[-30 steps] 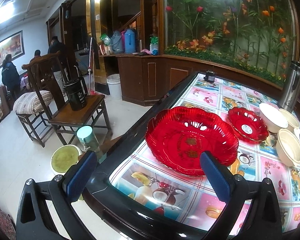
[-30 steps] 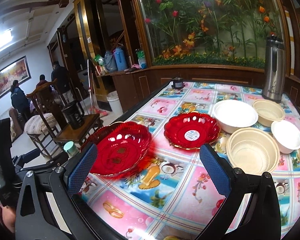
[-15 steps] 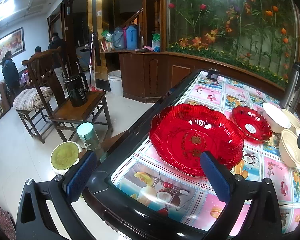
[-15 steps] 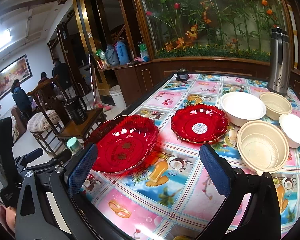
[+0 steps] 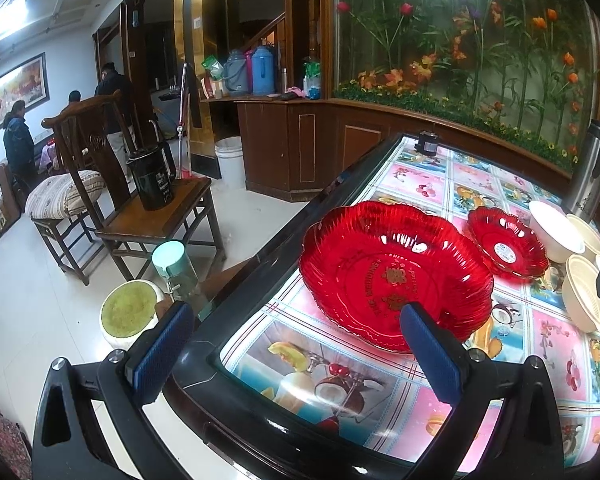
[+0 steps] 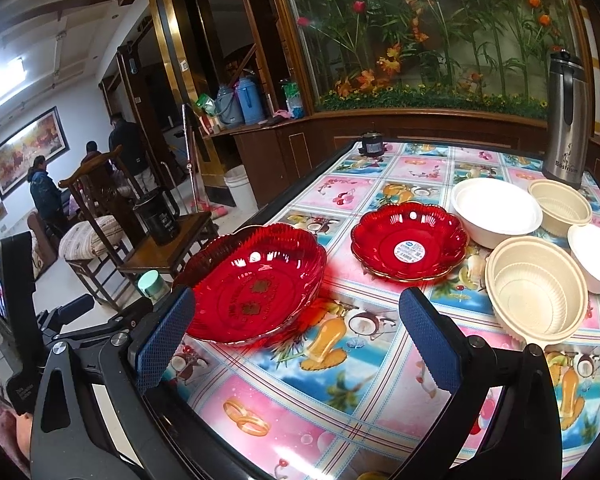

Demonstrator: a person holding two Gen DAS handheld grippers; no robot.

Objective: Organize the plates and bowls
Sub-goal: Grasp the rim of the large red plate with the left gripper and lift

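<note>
We see a table (image 6: 340, 364) with fruit-print cloth. On it: large red plate (image 6: 252, 284) at 9 o'clock, small red plate (image 6: 410, 240) centre, four pale bowls (image 6: 536, 288) at 3, steel flask (image 6: 566, 120) at 1, small dark jar (image 6: 372, 143) at 12.

Each hand-held gripper (image 5: 296, 342) (image 6: 296, 334) has 2 blue textured pads, black arms, silver screws.

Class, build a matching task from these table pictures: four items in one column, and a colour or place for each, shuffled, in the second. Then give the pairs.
1. large plate
2. small plate
3. steel flask
4. ribbed bowl

A. cream, nearest the right claw
B. red, white sticker in its middle
C. silver, upright at the table's far edge
D. red, gold lettering, nearest the table's left edge

Pairs: 1-D, 2-B, 3-C, 4-A
</note>
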